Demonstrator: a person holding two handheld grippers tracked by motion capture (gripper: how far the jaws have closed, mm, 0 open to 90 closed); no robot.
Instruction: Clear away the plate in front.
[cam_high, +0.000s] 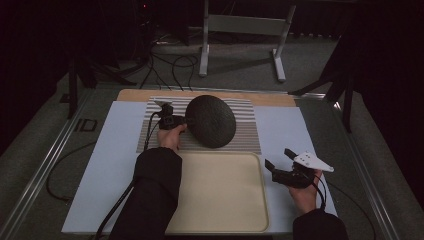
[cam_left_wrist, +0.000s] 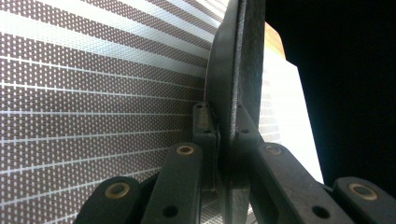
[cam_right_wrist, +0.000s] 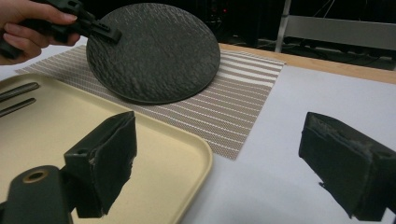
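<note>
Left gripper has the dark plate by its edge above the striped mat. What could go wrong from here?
The left gripper pinches the plate only at its rim, so the tilted plate could pivot or slip out and drop onto the striped mat. On the way to the tray, its low edge might catch the tray's raised rim. The right gripper is open, giving no support.

Plate (cam_high: 211, 121): black, rough pebbled texture. Placemat (cam_high: 247, 132): brown w/ white stripes, woven. Tray (cam_high: 220, 192): plain cream. Desk (cam_high: 112, 160) cover: pale blue-grey; wood edge at back.
</note>
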